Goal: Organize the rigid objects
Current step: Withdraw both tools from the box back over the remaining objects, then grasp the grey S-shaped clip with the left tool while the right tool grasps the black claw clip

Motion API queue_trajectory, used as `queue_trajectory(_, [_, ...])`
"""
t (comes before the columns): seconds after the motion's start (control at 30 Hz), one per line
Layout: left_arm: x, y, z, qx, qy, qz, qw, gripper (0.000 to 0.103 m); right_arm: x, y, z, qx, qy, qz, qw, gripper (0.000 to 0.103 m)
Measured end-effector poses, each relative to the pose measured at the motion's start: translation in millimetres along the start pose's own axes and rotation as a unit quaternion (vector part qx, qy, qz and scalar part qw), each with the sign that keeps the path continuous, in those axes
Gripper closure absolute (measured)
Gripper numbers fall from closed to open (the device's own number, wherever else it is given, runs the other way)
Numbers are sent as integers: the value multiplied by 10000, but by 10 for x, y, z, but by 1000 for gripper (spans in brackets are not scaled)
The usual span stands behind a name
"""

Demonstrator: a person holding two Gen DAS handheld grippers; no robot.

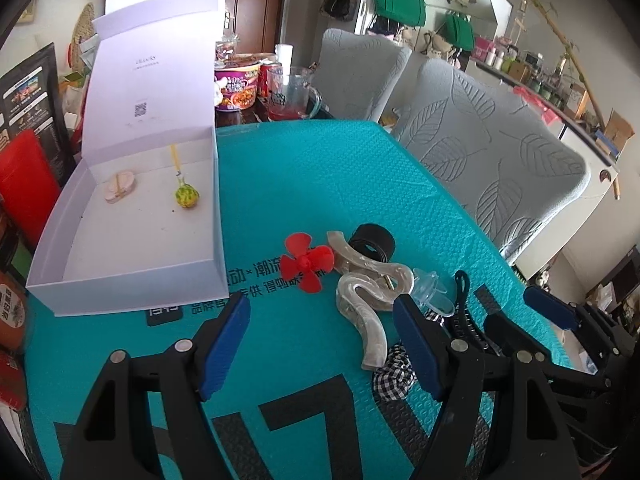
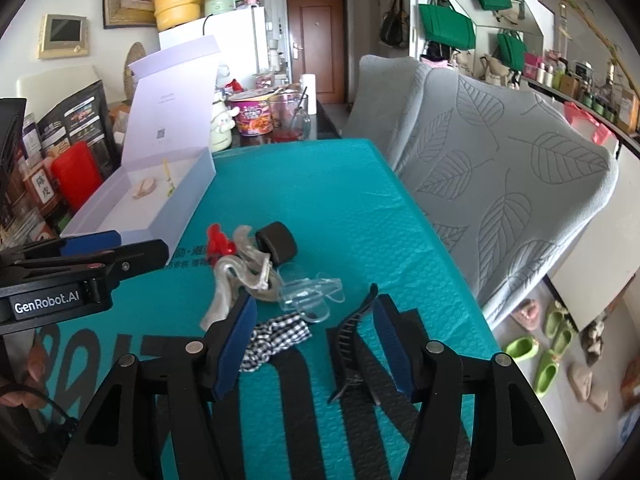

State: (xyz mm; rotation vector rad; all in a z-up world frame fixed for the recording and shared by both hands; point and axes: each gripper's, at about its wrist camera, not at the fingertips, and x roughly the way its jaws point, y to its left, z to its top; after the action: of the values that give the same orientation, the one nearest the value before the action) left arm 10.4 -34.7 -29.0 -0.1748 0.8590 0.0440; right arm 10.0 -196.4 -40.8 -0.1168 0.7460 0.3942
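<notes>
A small heap lies on the teal mat [image 1: 320, 184]: a red propeller [image 1: 306, 262], a black ring [image 1: 374, 240], a wavy pearly hair clip [image 1: 368, 292], a clear clip [image 1: 434, 294] and a checked scrunchie [image 1: 394, 376]. My left gripper [image 1: 320, 344] hangs open just before the heap, with the pearly clip's lower end between its fingers, untouched. My right gripper [image 2: 316, 344] stands open over a black claw clip [image 2: 352, 340], which lies on the mat close to the right finger [image 2: 394, 344]. The scrunchie [image 2: 276, 338] lies beside the left finger. The open white box [image 1: 120, 288] holds a pinkish clip [image 1: 119, 187] and a green charm [image 1: 186, 196].
Two chairs with grey leaf-patterned covers [image 1: 492, 168] stand along the table's right side. At the far end are a noodle cup [image 1: 236, 90], a red can and a glass jug [image 1: 294, 94]. Packets and a red container [image 2: 76, 172] crowd the left edge. Slippers lie on the floor at right.
</notes>
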Motion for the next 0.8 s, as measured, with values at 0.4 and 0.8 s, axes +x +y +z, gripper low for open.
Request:
queue_trajectory(0.4, [483, -241, 22, 116, 460, -244, 9986, 29, 335, -390, -100, 422, 396, -85, 9983, 42])
queue_trajectory(0.8, [852, -353, 99, 52, 785, -344, 9963, 29, 411, -581, -134, 608, 538, -170, 9966, 42])
